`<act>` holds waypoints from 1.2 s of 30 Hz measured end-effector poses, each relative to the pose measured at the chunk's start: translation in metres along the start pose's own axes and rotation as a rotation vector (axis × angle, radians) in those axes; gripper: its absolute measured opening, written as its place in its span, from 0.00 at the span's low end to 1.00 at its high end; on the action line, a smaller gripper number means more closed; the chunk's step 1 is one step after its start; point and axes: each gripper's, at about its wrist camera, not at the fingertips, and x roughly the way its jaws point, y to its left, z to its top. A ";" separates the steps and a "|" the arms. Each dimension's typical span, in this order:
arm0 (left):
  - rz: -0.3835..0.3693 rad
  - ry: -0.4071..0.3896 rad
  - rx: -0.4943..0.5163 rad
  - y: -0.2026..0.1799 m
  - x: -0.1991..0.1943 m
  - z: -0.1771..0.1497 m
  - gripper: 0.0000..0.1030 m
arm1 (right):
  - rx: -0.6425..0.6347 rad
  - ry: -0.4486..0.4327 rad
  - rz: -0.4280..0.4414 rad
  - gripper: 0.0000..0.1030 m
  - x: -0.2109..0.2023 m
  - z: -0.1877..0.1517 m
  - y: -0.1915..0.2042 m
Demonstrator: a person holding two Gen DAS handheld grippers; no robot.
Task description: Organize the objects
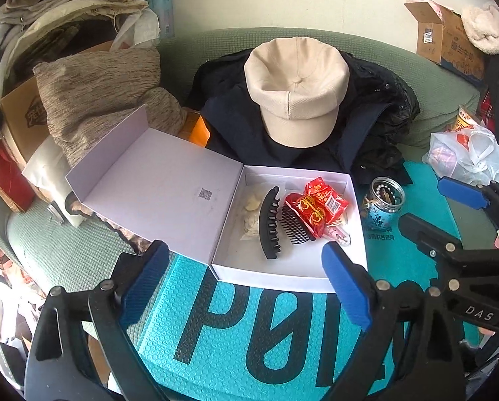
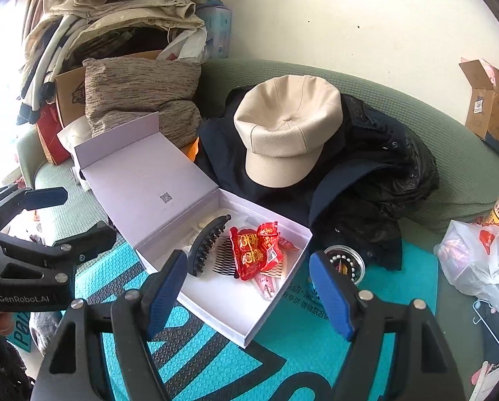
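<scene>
Both grippers hover spread wide and empty: left gripper [image 1: 246, 280] just before the white gift box [image 1: 289, 272], right gripper [image 2: 249, 295] over its near corner. Inside the box lie a black banana clip [image 1: 270, 224], comb [image 1: 294, 225] and red candy packets [image 1: 316, 205]; a bead jar [image 1: 384, 202] stands just right of it.

R gripper [image 2: 249, 287] open over white box [image 2: 276, 314] w/ hair clip [image 2: 206, 247], red packets [image 2: 258, 249].

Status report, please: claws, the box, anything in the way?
Left claw open, empty. Right claw open, empty. Box open, hair clip inside. Nothing blocking.
</scene>
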 end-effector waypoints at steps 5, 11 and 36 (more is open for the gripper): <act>0.003 0.019 -0.006 -0.006 -0.007 -0.016 0.90 | 0.019 -0.004 0.003 0.74 -0.010 -0.012 0.001; -0.008 0.051 -0.042 -0.007 -0.008 -0.036 0.90 | 0.032 0.011 0.022 0.74 -0.017 -0.029 0.003; 0.031 0.083 -0.093 0.002 -0.016 -0.055 0.90 | 0.009 0.029 0.012 0.74 -0.023 -0.044 0.011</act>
